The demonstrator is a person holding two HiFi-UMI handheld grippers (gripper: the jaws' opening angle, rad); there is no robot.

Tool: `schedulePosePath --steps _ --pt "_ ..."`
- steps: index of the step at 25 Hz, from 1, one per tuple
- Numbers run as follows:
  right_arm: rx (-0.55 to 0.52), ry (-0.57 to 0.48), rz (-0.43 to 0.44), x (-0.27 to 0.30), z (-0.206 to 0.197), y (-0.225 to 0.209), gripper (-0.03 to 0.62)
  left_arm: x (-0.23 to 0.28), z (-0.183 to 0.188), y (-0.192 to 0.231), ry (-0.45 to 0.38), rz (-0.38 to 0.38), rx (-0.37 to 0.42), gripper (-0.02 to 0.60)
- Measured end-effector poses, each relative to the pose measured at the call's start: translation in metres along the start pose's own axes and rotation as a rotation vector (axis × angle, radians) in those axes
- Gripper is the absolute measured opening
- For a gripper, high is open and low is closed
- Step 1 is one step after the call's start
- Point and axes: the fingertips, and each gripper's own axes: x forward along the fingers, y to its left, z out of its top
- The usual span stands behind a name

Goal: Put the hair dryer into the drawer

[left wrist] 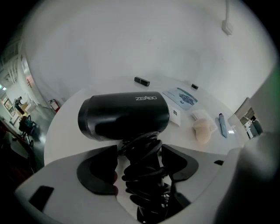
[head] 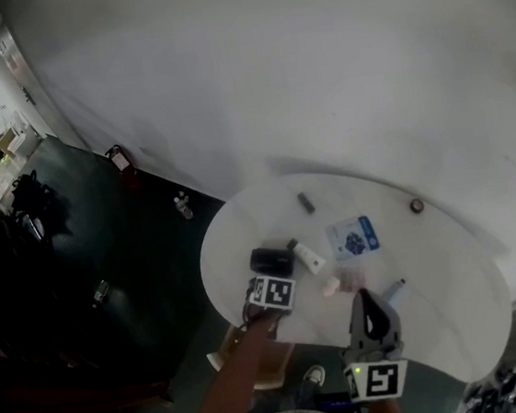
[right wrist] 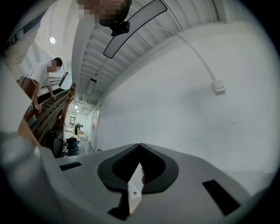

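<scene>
left gripper (left wrist: 140, 151) jaws clamp hair dryer (left wrist: 124, 114) (cord-wrapped handle) | right gripper (right wrist: 140, 145) jaws together

Head view: the camera is set high above and faces steeply down on the round white table (head: 454, 299) from far off. Left gripper view: it sits low behind its jaws and faces across the tabletop to the wall (left wrist: 131, 43), very near the hair dryer (left wrist: 124, 114). Right gripper view: it tilts up at wall and ceiling (right wrist: 113, 57). The head and left gripper views share the tabletop and the blue packet (head: 354, 236).
</scene>
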Motion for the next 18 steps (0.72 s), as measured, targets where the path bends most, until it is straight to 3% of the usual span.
schedulePosePath --steps 3,18 --pt "0.004 0.013 0.003 -0.0019 -0.002 0.0048 0.005 -0.0029 -0.0013 0.0019 -0.008 0.012 -0.002 0.278" --pt "-0.008 0.013 -0.004 -0.0009 0.0008 0.0088 0.005 -0.0101 -0.0035 0.0073 -0.069 -0.011 -0.06 0.258"
